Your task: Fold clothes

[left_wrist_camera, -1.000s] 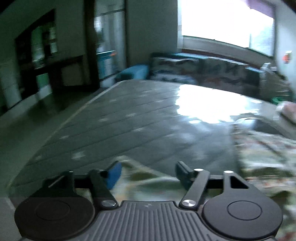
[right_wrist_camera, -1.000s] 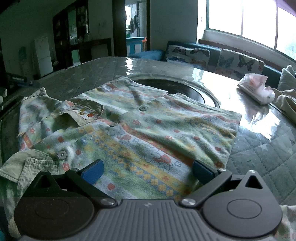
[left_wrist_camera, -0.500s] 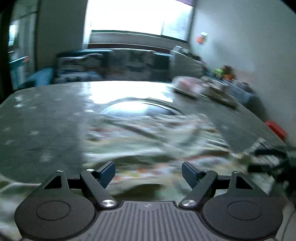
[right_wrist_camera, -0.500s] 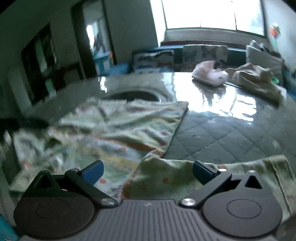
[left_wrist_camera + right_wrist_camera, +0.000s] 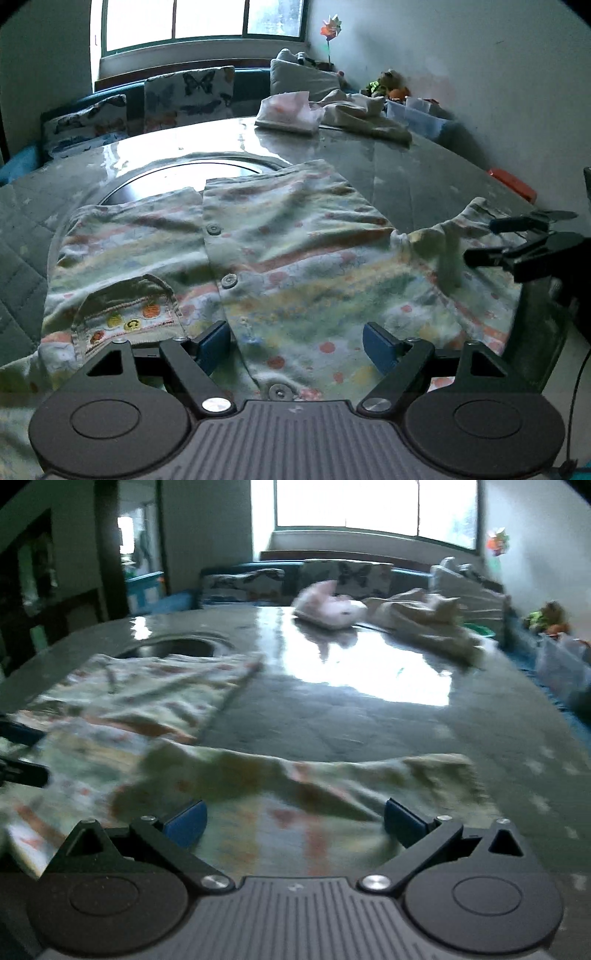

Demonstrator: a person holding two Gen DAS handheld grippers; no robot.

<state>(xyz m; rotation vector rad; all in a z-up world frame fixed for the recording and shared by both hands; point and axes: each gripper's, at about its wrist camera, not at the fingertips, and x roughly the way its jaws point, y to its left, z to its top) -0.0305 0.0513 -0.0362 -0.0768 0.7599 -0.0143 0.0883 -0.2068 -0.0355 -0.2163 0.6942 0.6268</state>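
A pale patterned button-up shirt (image 5: 295,258) lies spread front-up on the table, with a chest pocket (image 5: 125,310) at the left and its right sleeve (image 5: 454,243) stretched out to the right. My left gripper (image 5: 297,345) is open and empty just above the shirt's collar end. My right gripper (image 5: 293,821) is open and empty over the sleeve (image 5: 295,790). It also shows in the left wrist view (image 5: 517,240) at the sleeve's end.
The table (image 5: 424,173) is covered in grey quilted plastic with a round glass inset (image 5: 192,173). A pink folded garment (image 5: 288,114) and a cream garment (image 5: 369,118) lie at the far side. A butterfly-print sofa (image 5: 188,92) stands behind, under the window.
Both grippers have swung to the right. My left gripper now looks across the shirt instead of the bare table. My right gripper moved from the shirt's body to its right sleeve.
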